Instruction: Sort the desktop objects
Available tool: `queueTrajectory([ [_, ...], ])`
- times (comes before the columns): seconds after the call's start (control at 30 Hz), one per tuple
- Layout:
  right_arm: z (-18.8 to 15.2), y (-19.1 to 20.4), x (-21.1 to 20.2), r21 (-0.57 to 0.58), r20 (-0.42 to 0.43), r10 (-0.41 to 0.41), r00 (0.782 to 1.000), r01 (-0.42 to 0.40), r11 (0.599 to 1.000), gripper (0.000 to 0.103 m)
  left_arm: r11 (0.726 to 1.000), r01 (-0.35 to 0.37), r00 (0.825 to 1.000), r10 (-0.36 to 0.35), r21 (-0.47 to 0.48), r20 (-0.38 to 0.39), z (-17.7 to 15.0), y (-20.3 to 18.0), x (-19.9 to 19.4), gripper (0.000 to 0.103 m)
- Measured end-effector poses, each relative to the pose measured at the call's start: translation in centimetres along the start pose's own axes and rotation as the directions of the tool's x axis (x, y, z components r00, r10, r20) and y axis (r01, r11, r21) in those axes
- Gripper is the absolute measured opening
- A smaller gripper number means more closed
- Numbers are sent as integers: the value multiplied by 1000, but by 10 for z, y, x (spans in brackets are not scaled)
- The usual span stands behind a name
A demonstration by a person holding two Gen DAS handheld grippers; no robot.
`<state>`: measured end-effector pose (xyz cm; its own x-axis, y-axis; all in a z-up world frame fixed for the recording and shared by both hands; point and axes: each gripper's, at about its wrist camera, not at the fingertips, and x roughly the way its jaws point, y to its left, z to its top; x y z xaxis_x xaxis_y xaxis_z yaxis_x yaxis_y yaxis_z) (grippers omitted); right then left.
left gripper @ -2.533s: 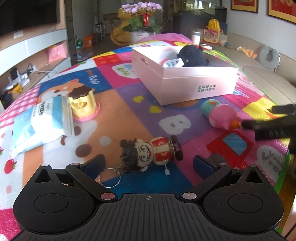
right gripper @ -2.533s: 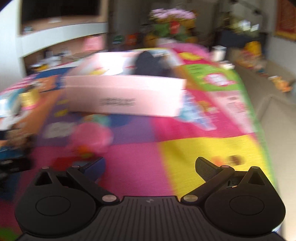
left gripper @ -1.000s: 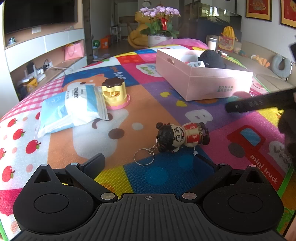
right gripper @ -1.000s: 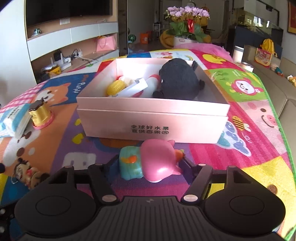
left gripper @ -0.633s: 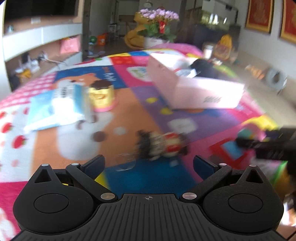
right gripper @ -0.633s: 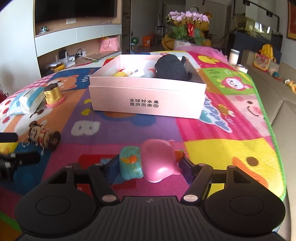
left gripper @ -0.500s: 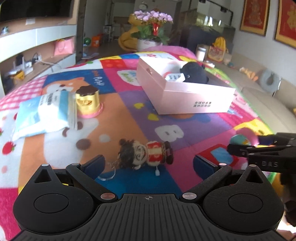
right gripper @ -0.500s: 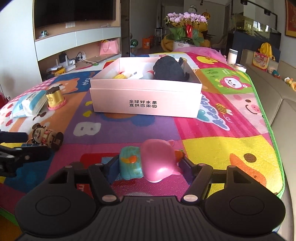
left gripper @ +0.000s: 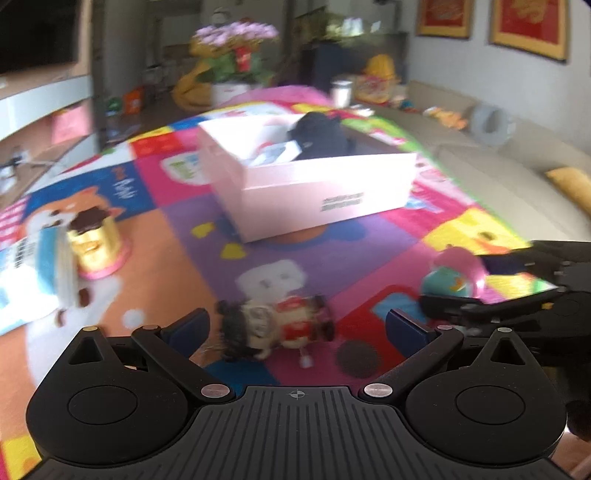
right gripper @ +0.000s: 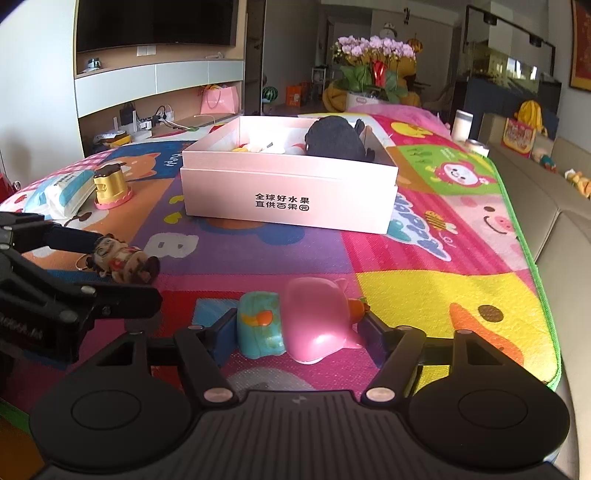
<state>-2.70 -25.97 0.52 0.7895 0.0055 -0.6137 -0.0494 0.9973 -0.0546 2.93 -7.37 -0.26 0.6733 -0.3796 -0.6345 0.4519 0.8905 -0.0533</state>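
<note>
The right tool (right gripper: 299, 328) has the pink and teal toy (right gripper: 295, 325) between its fingers, and its jaws are opening; the toy sits on the mat with a finger close at each end, and whether the pads are pressing on it cannot be told. The left tool (left gripper: 295, 325) is released, its jaws spread wide, with the little doll figure (left gripper: 273, 328) lying on its side between the fingertips, untouched. From the right wrist view the same doll lies to the left of the pink toy, with the left tool's dark fingers on either side of it.

Beyond both toys stands the pink box (right gripper: 291, 192), open at the top, with a black plush thing (right gripper: 334, 142) and a few small items inside. Nothing stands between the pink toy and the box's near wall. Far to the left are a gold cup-like toy on a pink base (right gripper: 110, 186) and, just beside it, a blue and white wipes pack (right gripper: 62, 194).

Everything rests on a bright patchwork play mat (right gripper: 443, 258) with cartoon animals and letters. To the right runs a beige sofa (right gripper: 554, 206). Behind are a pot of purple flowers (right gripper: 373, 55), a wall shelf with a television (right gripper: 155, 22) above it, and a pink bag (right gripper: 219, 99).
</note>
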Motion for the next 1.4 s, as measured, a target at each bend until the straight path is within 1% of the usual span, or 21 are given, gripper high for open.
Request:
queueTrajectory([
  [0.07, -2, -1, 0, -1, 11, -10, 1000, 10, 1000, 83, 999, -49, 999, 49, -6, -13, -1, 0, 0, 103],
  [0.2, -5, -5, 2, 9, 22, -21, 1000, 21, 1000, 90, 990, -139, 990, 140, 27, -23, -2, 5, -2, 103],
  [0.27, -6, -5, 3, 12, 26, -29, 999, 29, 1000, 94, 984, -173, 984, 174, 29, -22, -3, 13, -5, 103],
  [0.33, -8, -5, 3, 13, 33, -43, 999, 42, 999, 97, 979, -201, 979, 202, 20, -26, -5, 22, -10, 103],
  [0.5, -8, -6, 3, 17, 34, -47, 998, 46, 999, 99, 960, -281, 959, 280, -13, -45, -14, 51, -22, 103],
  [0.57, -8, -5, 3, 16, 34, -48, 998, 48, 999, 100, 955, -295, 955, 293, -31, -53, -17, 61, -25, 103],
  [0.6, -8, -5, 3, 15, 34, -50, 998, 50, 999, 100, 958, -285, 958, 283, -38, -51, -17, 64, -26, 103],
  [0.63, -8, -5, 3, 14, 34, -52, 998, 52, 999, 100, 964, -263, 964, 261, -47, -46, -17, 67, -28, 103],
  [0.67, -8, -5, 3, 12, 34, -55, 998, 54, 998, 100, 973, -225, 974, 223, -56, -37, -16, 68, -30, 103],
  [0.73, -8, -4, 3, 8, 35, -59, 998, 59, 998, 101, 986, -154, 988, 153, -63, -17, -13, 68, -31, 103],
  [0.83, -8, -3, 4, 3, 36, -63, 997, 62, 998, 103, 997, -76, 997, 76, -6, 12, -4, 59, -25, 103],
  [0.9, -9, -2, 4, -1, 37, -62, 997, 62, 998, 103, 998, -51, 999, 50, 39, 18, 1, 52, -18, 103],
  [0.97, -9, -2, 3, -4, 39, -61, 997, 61, 998, 103, 998, -29, 999, 28, 62, 20, 7, 48, -8, 103],
  [1.17, -9, -3, 4, 1, 38, -49, 998, 49, 999, 103, 998, 39, 999, -38, 49, -18, 13, 43, 22, 103],
  [1.23, -9, -3, 5, 2, 38, -46, 998, 46, 999, 103, 996, 65, 998, -64, 69, -18, 11, 38, 19, 103],
  [1.33, -9, -3, 5, 4, 36, -40, 999, 40, 999, 103, 985, 137, 990, -134, 108, -33, 4, 29, 10, 103],
  [1.4, -9, -3, 5, 3, 36, -40, 999, 40, 999, 103, 976, 172, 985, -167, 136, -46, -3, 22, 2, 103],
])
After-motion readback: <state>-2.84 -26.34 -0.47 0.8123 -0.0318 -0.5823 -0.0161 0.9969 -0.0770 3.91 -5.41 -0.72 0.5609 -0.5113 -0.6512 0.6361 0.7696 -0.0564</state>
